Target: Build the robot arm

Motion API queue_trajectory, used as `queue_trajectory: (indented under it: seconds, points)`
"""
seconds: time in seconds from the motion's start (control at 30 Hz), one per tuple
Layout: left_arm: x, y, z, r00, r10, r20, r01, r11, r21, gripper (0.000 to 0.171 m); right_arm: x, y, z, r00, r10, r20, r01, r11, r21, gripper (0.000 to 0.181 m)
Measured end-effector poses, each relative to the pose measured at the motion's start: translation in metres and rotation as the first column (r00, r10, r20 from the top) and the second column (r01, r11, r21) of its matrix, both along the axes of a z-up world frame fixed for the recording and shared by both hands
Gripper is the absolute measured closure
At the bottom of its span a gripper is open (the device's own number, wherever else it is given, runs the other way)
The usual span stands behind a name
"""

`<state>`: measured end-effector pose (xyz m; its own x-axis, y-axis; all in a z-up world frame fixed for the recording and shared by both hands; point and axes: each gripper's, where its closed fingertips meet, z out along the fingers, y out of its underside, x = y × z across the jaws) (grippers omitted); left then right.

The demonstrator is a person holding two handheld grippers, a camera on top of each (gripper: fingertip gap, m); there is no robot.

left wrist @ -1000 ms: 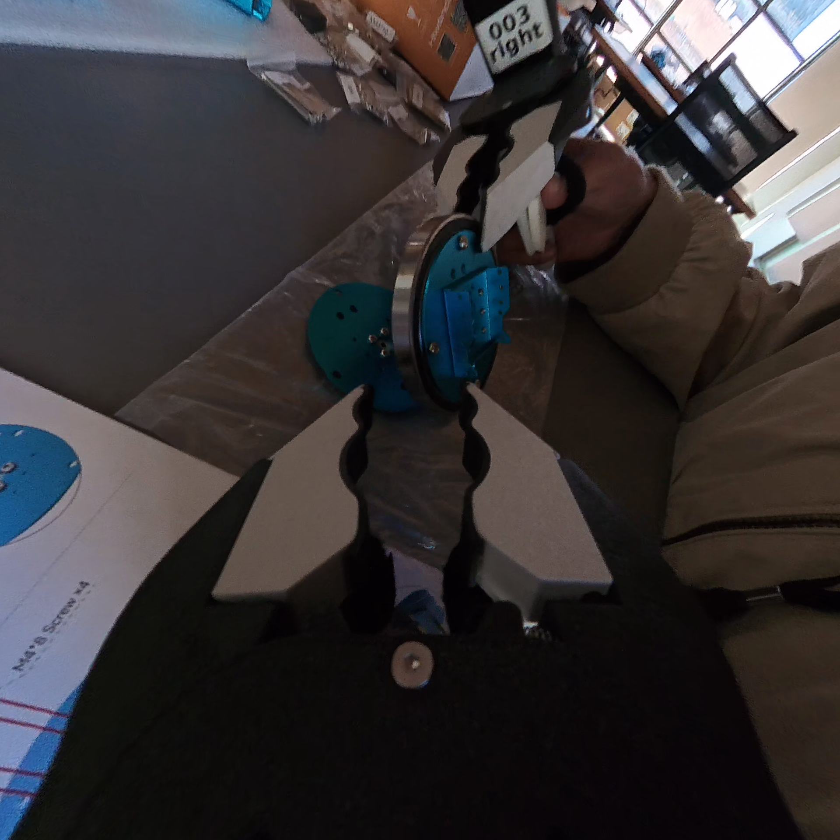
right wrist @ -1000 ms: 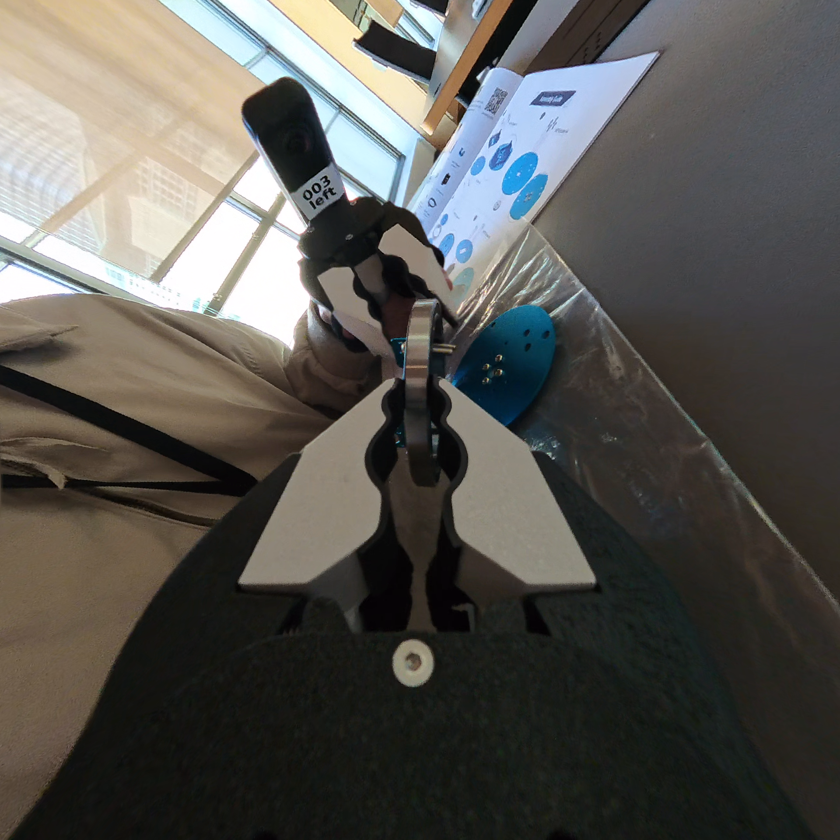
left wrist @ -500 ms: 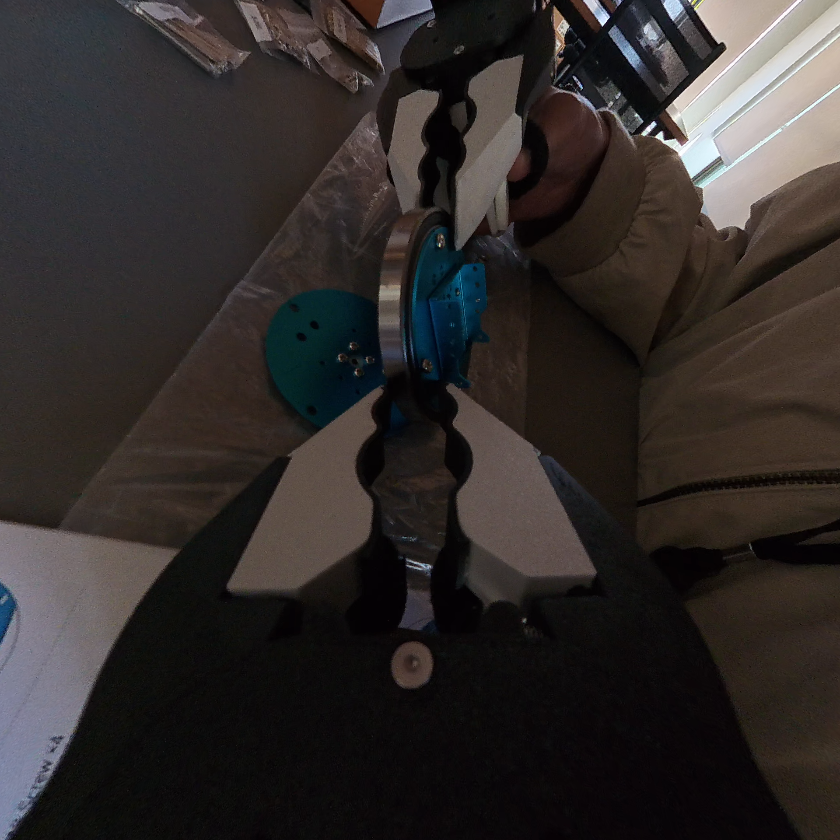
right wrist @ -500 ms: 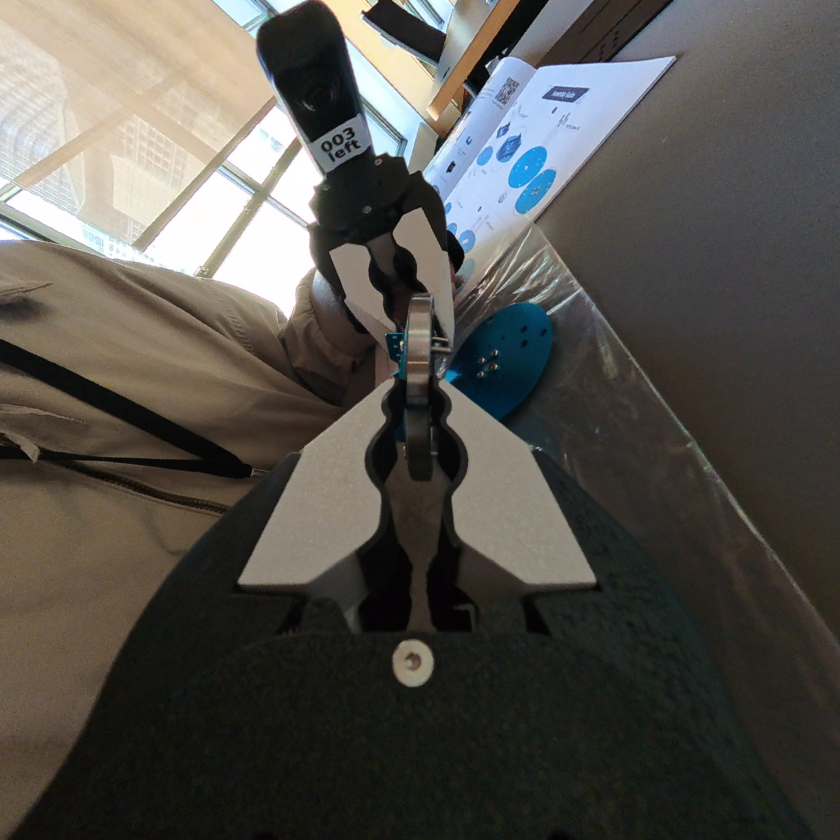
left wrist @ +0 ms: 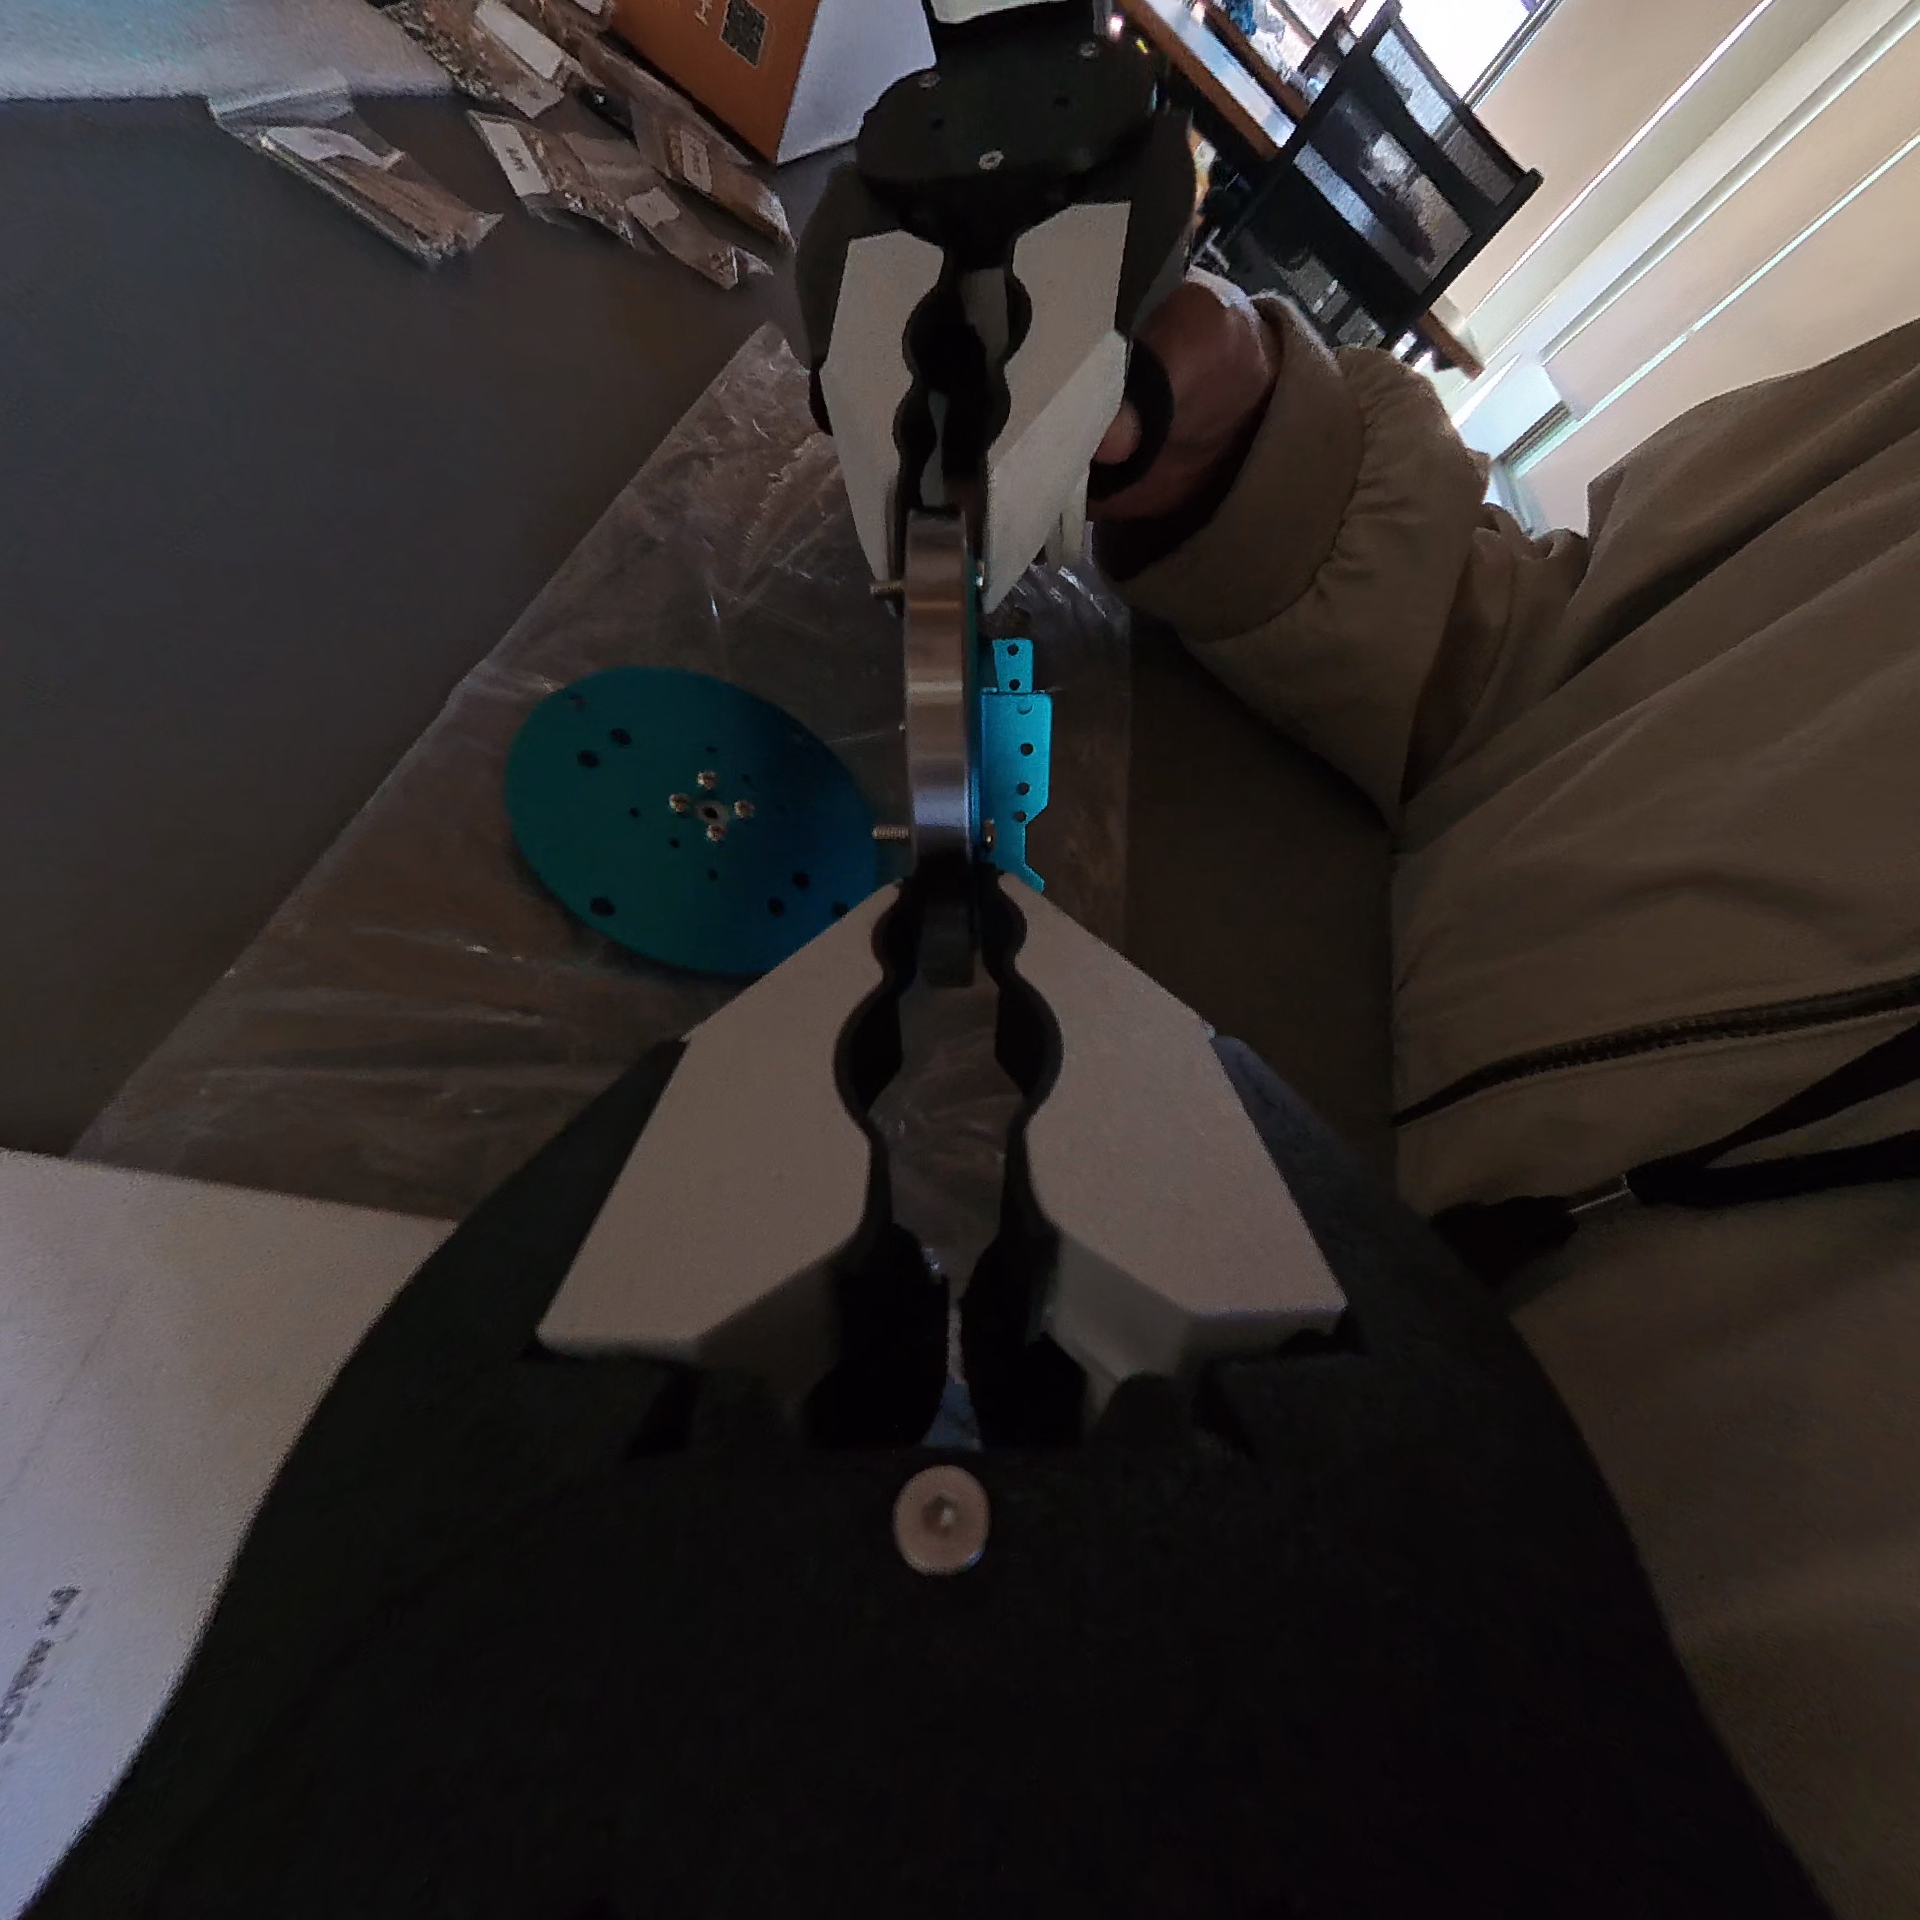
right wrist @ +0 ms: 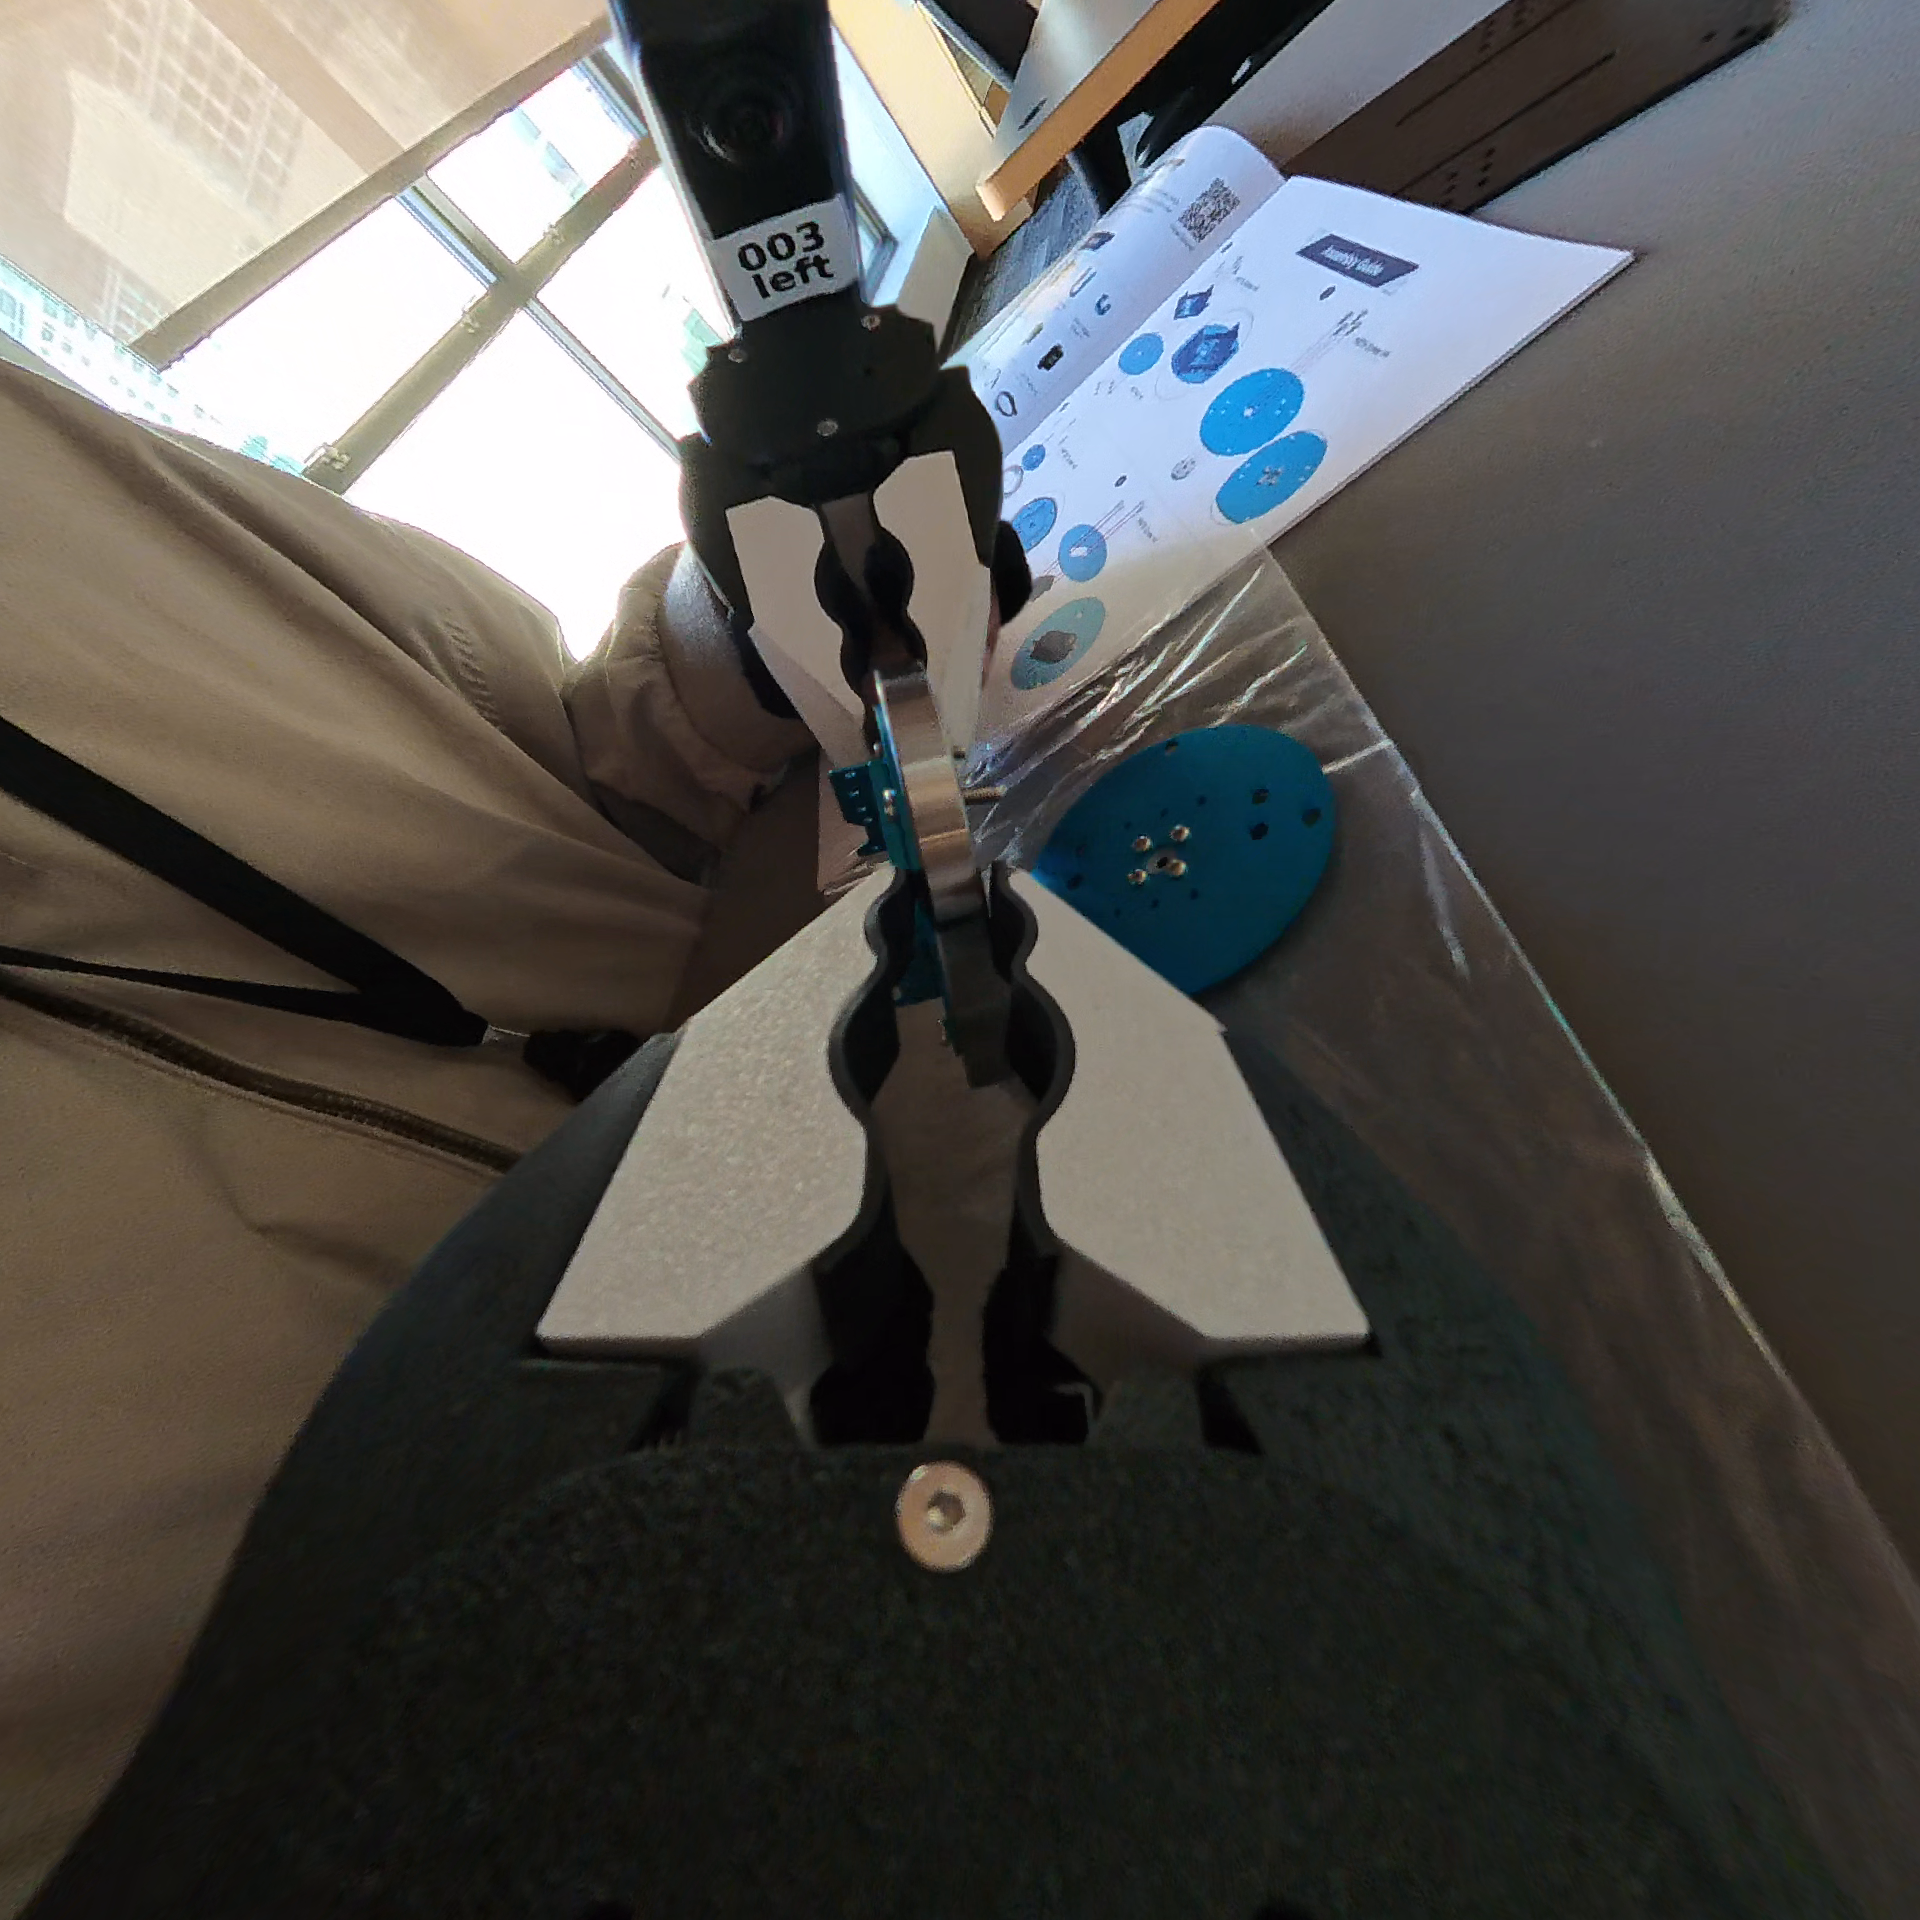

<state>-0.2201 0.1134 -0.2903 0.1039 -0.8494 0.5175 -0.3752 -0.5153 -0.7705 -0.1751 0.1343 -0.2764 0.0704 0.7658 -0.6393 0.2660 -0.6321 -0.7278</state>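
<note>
A silver ring with a blue plate and a blue bracket (left wrist: 1013,758) fixed on it is held edge-on in the air between both grippers; the ring (left wrist: 935,717) also shows in the right wrist view (right wrist: 935,810). My left gripper (left wrist: 948,914) is shut on the ring's near edge. My right gripper (right wrist: 945,914) is shut on the opposite edge and appears at the top of the left wrist view (left wrist: 940,540). The left gripper (right wrist: 904,681) faces me in the right wrist view. A loose blue disc (left wrist: 686,821) with holes lies flat below.
The disc (right wrist: 1184,852) rests on a crinkled clear plastic sheet (left wrist: 416,987) on a dark table (left wrist: 260,468). A white instruction sheet (right wrist: 1247,395) lies beyond it. Small parts bags (left wrist: 416,197) and an orange box (left wrist: 727,62) sit far back. A person's tan jacket (left wrist: 1610,831) fills the right. Across from one pair of fingers to the other is roughly 6 cm.
My left gripper moved up to the ring and its fingers narrowed onto the edge. The ring assembly turned from angled to edge-on in the left wrist view. The right gripper kept its hold.
</note>
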Motion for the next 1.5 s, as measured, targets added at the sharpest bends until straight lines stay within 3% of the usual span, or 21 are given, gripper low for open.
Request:
queue_trajectory:
  seconds: [0.2, 0.37, 0.47, 0.6, 0.73, 0.83, 0.9, 0.97, 1.07, 1.17, 1.3, 1.5]
  points:
    - [-0.001, -0.003, 0.000, 1.000, -0.020, 0.013, 0.020, 0.999, 0.039, 0.160, -0.001, -0.001, 0.004, 1.000, 0.009, -0.001, -0.009, 0.997, 0.083, 0.167]
    - [-0.002, -0.003, 0.000, 1.000, -0.020, 0.015, 0.020, 0.999, 0.049, 0.160, 0.017, 0.014, 0.031, 0.995, -0.062, -0.078, 0.072, 0.989, 0.127, 0.160]
    - [-0.002, -0.004, 0.000, 1.000, -0.021, 0.015, 0.020, 0.998, 0.053, 0.160, 0.022, 0.020, 0.046, 0.990, -0.105, -0.099, 0.119, 0.981, 0.150, 0.143]
    - [-0.002, -0.003, 0.000, 1.000, -0.019, 0.016, 0.019, 0.999, 0.047, 0.160, 0.004, 0.008, 0.025, 0.999, -0.032, 0.043, 0.016, 0.943, 0.332, 0.146]
    - [-0.002, -0.003, 0.000, 1.000, -0.019, 0.016, 0.019, 0.999, 0.050, 0.160, -0.003, 0.007, 0.025, 1.000, -0.021, -0.001, 0.020, 0.926, 0.376, 0.148]
    - [-0.002, -0.004, 0.000, 1.000, -0.022, 0.015, 0.021, 0.998, 0.059, 0.160, 0.012, 0.030, 0.037, 0.994, -0.105, -0.013, 0.103, 0.943, 0.317, 0.151]
    - [-0.002, -0.004, 0.000, 1.000, -0.023, 0.015, 0.022, 0.998, 0.061, 0.160, 0.020, 0.048, 0.020, 0.983, -0.137, 0.121, 0.106, 0.968, 0.229, 0.137]
    - [-0.002, -0.004, 0.000, 1.000, -0.023, 0.015, 0.023, 0.998, 0.055, 0.160, 0.022, 0.058, -0.006, 0.952, -0.129, 0.278, 0.071, 0.975, 0.210, 0.141]
    - [-0.002, -0.004, 0.000, 1.000, -0.024, 0.014, 0.023, 0.998, 0.058, 0.160, 0.004, 0.048, -0.030, 0.935, -0.030, 0.353, -0.046, 0.978, 0.205, 0.149]
    - [-0.002, -0.004, 0.000, 1.000, -0.025, 0.014, 0.024, 0.998, 0.059, 0.160, 0.004, 0.047, -0.048, 0.893, -0.008, 0.450, -0.114, 0.963, 0.245, 0.152]
    - [-0.002, -0.005, 0.000, 1.000, -0.026, 0.013, 0.025, 0.998, 0.065, 0.160, -0.004, 0.051, -0.042, 0.913, 0.037, 0.405, -0.113, 0.980, 0.164, 0.153]
    - [-0.001, -0.006, 0.000, 1.000, -0.030, 0.010, 0.029, 0.996, 0.079, 0.160, -0.015, 0.045, -0.051, 0.887, 0.146, 0.438, -0.201, 0.976, 0.083, 0.153]
